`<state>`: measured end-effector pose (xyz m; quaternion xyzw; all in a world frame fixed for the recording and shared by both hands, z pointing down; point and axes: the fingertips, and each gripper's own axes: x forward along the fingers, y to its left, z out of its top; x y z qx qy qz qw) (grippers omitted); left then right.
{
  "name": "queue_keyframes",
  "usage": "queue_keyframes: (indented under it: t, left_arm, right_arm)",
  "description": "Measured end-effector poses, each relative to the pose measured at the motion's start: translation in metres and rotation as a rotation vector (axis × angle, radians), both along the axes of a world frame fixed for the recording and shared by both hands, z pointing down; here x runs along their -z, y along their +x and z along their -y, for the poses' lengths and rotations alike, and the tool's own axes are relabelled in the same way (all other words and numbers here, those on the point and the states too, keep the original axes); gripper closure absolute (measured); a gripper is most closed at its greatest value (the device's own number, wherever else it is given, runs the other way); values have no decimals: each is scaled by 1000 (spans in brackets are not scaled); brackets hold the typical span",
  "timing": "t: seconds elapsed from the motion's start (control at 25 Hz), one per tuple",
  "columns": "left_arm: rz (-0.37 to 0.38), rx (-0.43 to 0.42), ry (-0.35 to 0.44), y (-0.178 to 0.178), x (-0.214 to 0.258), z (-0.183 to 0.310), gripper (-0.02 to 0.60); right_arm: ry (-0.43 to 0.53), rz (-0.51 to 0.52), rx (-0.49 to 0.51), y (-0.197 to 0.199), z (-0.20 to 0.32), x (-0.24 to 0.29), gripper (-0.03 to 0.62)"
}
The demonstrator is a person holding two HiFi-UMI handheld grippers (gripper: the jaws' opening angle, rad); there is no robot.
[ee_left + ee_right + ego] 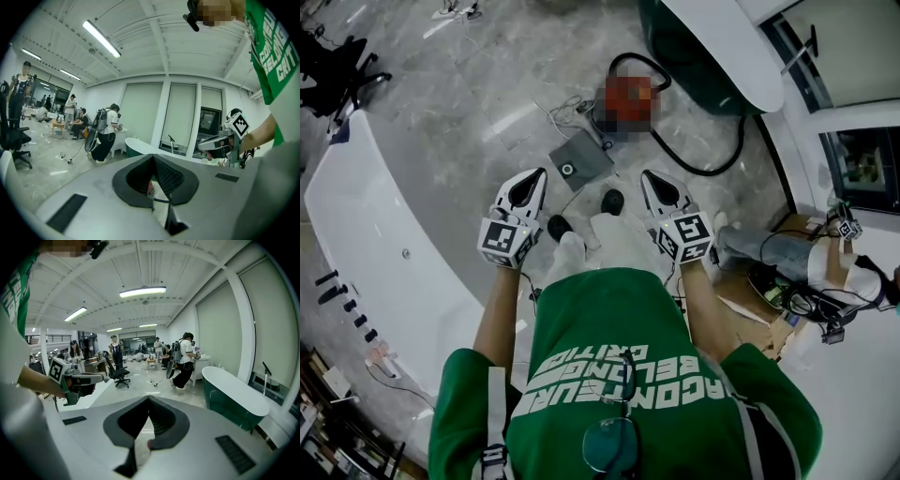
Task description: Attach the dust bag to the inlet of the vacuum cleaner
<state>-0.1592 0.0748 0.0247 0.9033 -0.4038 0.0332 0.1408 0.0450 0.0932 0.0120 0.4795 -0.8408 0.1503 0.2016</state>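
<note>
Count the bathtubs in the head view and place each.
2. A white tub runs along the left side; a green tub with a white rim is at top right, partly cut off. Others may lie outside the frame.

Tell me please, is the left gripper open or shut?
Shut. In the left gripper view, the jaws of the left gripper meet at their tips, and nothing is held between them.

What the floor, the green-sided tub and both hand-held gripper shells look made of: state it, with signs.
The floor: polished stone or stone-look tile; grey veining, glossy reflections.
The tub: glossy moulded shell, white inside, dark green outside, perhaps acrylic; cannot tell.
The left hand-held gripper and right hand-held gripper: matte pale grey shells, likely plastic; black ribbed pads look rubbery.
</note>
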Motion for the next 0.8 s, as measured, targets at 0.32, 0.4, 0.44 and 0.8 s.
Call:
queue_keyframes:
  t: [0.32, 0.4, 0.44, 0.8]
  left_arm:
    - [21, 21, 15, -6, -4, 21, 580]
    - [26, 24, 7, -5, -6, 26, 580]
    - [28, 20, 2, -4, -8, 28, 580]
    - [43, -23, -10, 17, -34, 49, 580]
  right_arm:
    - [-7, 6, 29, -11, 25, -13, 589]
    - [-8, 9, 34, -13, 33, -19, 589]
    - [-9, 8, 37, -14, 36, -22, 589]
    - [-36, -4, 61, -10, 64, -58, 589]
